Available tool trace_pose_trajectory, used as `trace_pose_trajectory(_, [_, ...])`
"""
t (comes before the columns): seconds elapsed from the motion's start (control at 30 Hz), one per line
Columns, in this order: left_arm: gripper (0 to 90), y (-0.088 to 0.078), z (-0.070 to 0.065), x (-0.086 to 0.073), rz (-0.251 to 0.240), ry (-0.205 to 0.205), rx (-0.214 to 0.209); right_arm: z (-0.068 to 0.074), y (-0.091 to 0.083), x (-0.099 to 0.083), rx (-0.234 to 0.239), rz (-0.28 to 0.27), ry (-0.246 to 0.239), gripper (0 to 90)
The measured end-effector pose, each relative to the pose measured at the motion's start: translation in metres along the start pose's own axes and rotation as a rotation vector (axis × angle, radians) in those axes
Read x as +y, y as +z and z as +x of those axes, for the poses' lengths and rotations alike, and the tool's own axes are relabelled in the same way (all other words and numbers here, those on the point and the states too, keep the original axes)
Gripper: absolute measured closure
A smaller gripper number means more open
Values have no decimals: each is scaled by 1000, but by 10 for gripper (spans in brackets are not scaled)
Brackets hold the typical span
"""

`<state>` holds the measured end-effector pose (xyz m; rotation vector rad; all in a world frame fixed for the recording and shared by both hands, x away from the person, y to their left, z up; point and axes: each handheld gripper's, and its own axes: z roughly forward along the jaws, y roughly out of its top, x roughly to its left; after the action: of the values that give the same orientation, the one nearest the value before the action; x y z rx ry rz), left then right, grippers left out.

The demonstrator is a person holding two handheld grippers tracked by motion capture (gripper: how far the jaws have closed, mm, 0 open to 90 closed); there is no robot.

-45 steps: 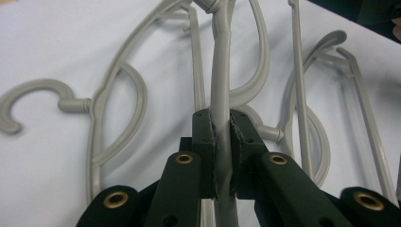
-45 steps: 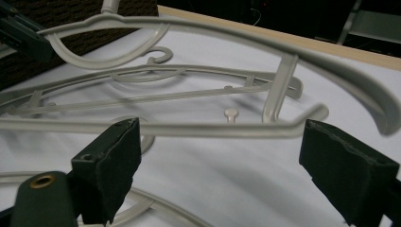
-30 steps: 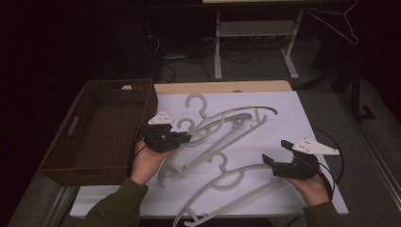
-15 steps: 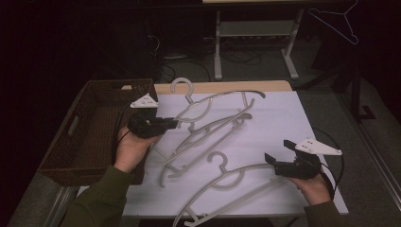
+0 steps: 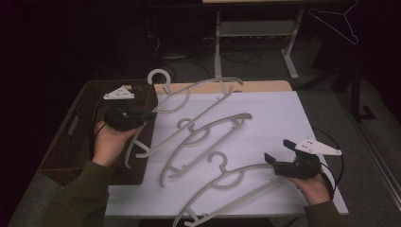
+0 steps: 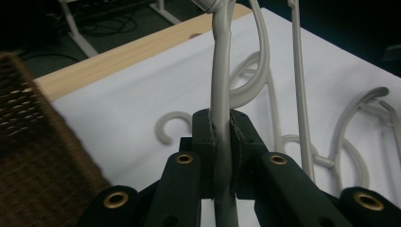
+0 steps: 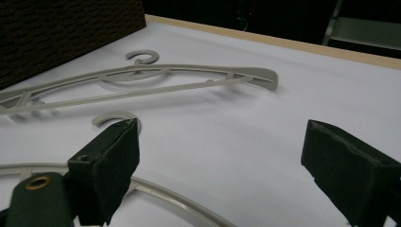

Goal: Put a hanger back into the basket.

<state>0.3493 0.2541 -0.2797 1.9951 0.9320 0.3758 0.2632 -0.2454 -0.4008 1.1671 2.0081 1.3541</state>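
1. Since the earlier high-view frames the left gripper has travelled from the middle of the white sheet toward the left of the frame and now sits over the right rim of the wicker basket, taking the top hanger with it; that hanger's hook now reaches up past the sheet's far edge.
2. The left gripper is clamped tight on a grey arm of the top hanger: in the left gripper view the bar runs straight up between the two pads, with no gap either side.
3. The right gripper has barely shifted. It rests at the lower right of the frame, jaws spread wide and holding nothing; in the right gripper view white sheet lies between them.
4. The middle hanger and the bottom hanger lie flat on the sheet, about where they were. The bottom one's arm passes just beside the right gripper.
5. Risk, as I judge it: the top hanger is gripped near one end, so its long free part could swing or twist in the pads and slip out.
6. Its lower arm lies near the middle hanger's hook; dragging it further left could snag that hook and pull the second hanger along.
7. The hanger could also catch on the basket rim if lowered at this angle.
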Motion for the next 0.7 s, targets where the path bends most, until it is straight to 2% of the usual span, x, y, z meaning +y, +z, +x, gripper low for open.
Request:
trace_pose_trajectory(0.03, [826, -6, 6, -1, -5, -9, 15, 0, 0, 0, 0, -1, -1, 119])
trace_pose_trajectory(0.07, [826, -6, 6, -1, -5, -9, 15, 0, 0, 0, -1, -1, 0, 119])
trace_pose_trajectory(0.17, [826, -19, 20, -2, -11, -24, 44, 0, 0, 0, -3, 2, 1, 119])
trace_pose_trajectory(0.2, [826, -19, 20, -2, -11, -24, 44, 0, 0, 0, -3, 2, 1, 119])
trace_pose_trajectory(0.3, [826, -29, 31, -5, -18, -43, 66, 0, 0, 0, -4, 0, -2, 119])
trace_pose_trajectory(0.7, [826, -53, 56, -15, -18, -73, 120, 0, 1, 0, -7, 4, -5, 120])
